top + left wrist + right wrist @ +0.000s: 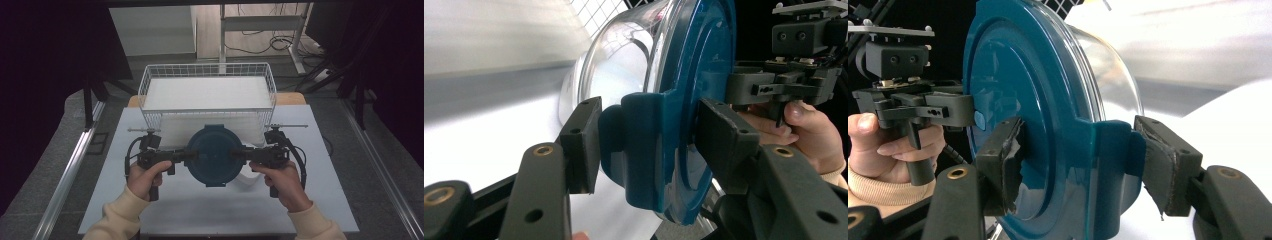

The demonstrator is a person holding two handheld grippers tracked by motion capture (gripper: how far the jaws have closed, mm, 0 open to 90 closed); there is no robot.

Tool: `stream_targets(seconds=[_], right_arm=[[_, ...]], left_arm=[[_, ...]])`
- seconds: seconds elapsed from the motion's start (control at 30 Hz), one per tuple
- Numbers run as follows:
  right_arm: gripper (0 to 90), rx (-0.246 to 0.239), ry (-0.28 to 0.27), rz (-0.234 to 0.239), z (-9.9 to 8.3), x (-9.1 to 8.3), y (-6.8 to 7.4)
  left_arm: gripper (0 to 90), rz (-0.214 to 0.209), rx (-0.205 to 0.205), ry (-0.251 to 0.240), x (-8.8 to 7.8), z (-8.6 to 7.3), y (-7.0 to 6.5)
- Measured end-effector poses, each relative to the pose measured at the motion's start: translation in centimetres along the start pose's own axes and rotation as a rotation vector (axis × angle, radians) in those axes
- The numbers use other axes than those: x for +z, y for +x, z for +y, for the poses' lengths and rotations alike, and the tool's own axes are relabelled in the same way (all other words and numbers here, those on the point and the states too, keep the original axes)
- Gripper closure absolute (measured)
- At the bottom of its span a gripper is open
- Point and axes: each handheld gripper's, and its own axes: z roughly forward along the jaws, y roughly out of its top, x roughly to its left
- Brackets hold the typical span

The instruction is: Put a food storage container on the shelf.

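In the high view, a round container with a dark blue lid [215, 155] is held between two grippers above the white desk [165, 210], just in front of a white wire basket [207, 75] that stands at the far side. The left gripper [192, 155] is applied to the lid's left edge and the right gripper [236, 154] to its right edge, each carried in one of the person's hands. Something pale is seen under the container's right side, though what it is cannot be told.

In the left gripper view, the fingers [584, 145] are closed on a blue clip tab [639, 150] at the lid's rim, one pad on each face of it. The clear bowl of the container [624, 60] is seen beyond, and the other gripper with its hand is seen at the right.

In the right gripper view, the fingers [1003, 165] are likewise clamped on the opposite blue tab [1108, 165], the worn pads pressed against it. The lid's face [1013, 90] is turned toward the left, with the far gripper beyond it.
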Motion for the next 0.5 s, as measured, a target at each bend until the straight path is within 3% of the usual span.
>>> stream_targets(seconds=[0.5], right_arm=[[38.5,-0.012,-0.001,-0.023,3.6,-0.3,0.3]], left_arm=[[45.9,-0.022,0.004,-0.004,0.2,3.5,0.2]])
